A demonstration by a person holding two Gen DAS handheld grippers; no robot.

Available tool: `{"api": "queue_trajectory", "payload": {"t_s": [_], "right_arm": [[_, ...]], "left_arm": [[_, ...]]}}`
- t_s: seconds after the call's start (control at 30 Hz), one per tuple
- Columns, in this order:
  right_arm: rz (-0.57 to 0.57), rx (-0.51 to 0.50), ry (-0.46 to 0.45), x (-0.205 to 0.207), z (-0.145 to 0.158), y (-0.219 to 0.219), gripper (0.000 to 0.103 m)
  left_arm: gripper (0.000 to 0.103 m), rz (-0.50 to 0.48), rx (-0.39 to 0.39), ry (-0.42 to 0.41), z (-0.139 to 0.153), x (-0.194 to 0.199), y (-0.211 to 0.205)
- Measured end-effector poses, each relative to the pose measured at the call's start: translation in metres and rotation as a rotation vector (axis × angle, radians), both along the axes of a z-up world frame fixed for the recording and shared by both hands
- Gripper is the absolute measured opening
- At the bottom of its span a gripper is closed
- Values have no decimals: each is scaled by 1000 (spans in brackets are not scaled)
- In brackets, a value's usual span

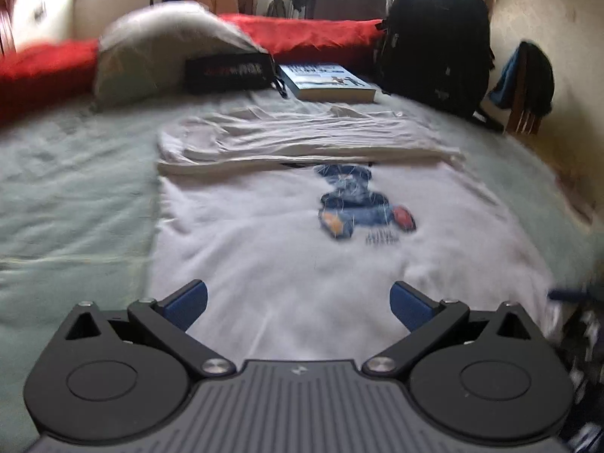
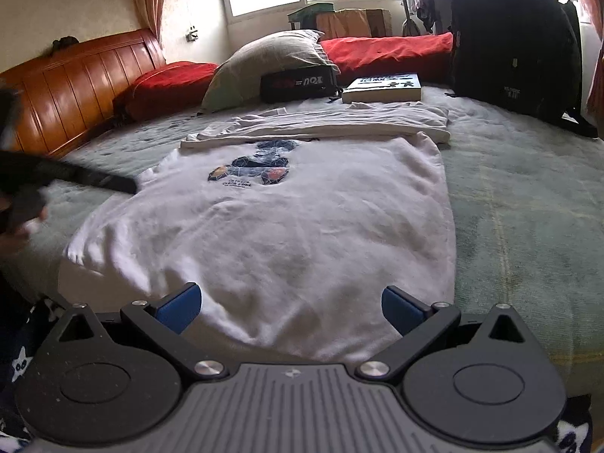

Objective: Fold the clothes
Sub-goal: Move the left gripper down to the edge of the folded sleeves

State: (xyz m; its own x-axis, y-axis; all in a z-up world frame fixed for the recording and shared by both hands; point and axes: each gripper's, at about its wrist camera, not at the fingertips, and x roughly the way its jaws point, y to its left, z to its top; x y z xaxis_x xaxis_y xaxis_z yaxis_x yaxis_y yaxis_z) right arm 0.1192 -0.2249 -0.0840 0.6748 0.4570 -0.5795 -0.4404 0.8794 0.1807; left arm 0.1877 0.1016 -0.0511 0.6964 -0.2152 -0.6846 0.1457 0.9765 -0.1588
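A white T-shirt (image 1: pixel 264 241) with a blue printed figure (image 1: pixel 358 204) lies flat on the pale green bedsheet, its far part folded over into a band (image 1: pixel 302 139). My left gripper (image 1: pixel 298 302) hovers open over the shirt's near hem, nothing between its blue pads. The right wrist view shows the same shirt (image 2: pixel 283 234) with its print (image 2: pixel 256 168) and folded band (image 2: pixel 321 124). My right gripper (image 2: pixel 288 307) is open above the near hem, empty. The left gripper (image 2: pixel 75 179) shows as a dark blurred shape by the shirt's left sleeve.
A grey pillow (image 2: pixel 264 64), a black pouch (image 2: pixel 298 83), a book (image 2: pixel 383 87) and a black backpack (image 2: pixel 513 37) sit at the far side of the bed. Red bedding (image 2: pixel 389 51) lies behind them. A wooden headboard (image 2: pixel 75 83) stands on the left.
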Motion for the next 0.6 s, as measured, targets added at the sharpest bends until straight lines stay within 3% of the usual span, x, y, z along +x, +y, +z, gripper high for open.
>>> {"api": "queue_trajectory", "payload": {"t_s": [0.1, 0.23, 0.4, 0.5, 0.6], "right_arm": [[-10, 4, 7, 5, 2, -3, 103], [-30, 35, 26, 14, 2, -11, 103], [-15, 91, 36, 23, 5, -10, 103], [14, 92, 19, 25, 11, -4, 103], [31, 81, 9, 28, 16, 0, 103]], "left_arm": [[102, 1, -104, 79, -22, 27, 14], [102, 93, -105, 48, -33, 17, 41], [102, 69, -60, 53, -9, 18, 45], [102, 18, -44, 9, 9, 42, 41], [102, -1, -76, 44, 6, 81, 40]]}}
